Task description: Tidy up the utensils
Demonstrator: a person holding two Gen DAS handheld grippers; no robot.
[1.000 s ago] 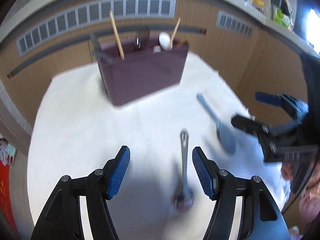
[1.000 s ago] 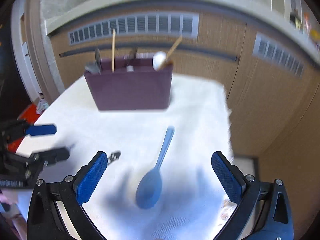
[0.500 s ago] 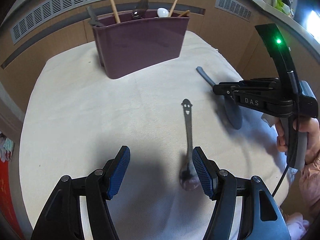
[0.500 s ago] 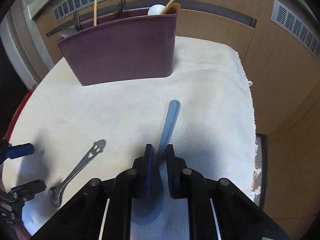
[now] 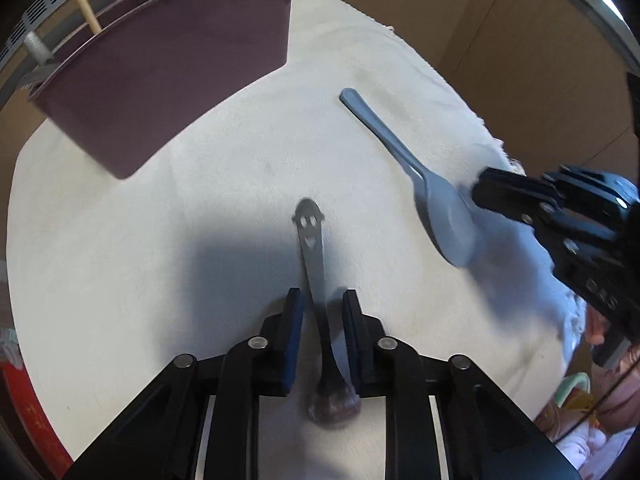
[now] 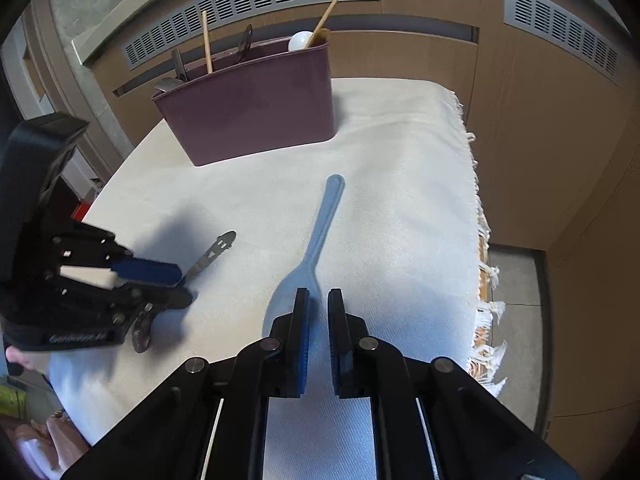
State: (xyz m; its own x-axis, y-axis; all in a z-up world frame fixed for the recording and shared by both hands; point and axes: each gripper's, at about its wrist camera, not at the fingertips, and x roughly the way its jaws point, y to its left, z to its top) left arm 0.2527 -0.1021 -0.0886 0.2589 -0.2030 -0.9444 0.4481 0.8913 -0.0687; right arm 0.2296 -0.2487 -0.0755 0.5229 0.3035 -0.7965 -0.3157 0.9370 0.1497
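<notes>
2 spoons, 1 caddy (image 6: 248, 112): L tongs (image 5: 320, 300) closing round metal spoon (image 5: 312, 248), R tongs (image 6: 317, 300) nipping blue spoon (image 6: 324, 220)

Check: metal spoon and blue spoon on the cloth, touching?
Apart. The left wrist view shows bare cloth between the metal spoon and the blue spoon; the right wrist view shows the same gap.

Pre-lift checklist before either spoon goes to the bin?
1. Metal spoon with smiley-face handle between left hand-held gripper jaws: ok, jaws closing.
2. Left pads pressing the handle: not ok, gaps show.
3. Right hand-held gripper gripping the light blue plastic spoon: cannot tell; shut at the bowl's edge.
4. Dark purple utensil bin upright: ok.
5. Grippers apart from each other: ok.
</notes>
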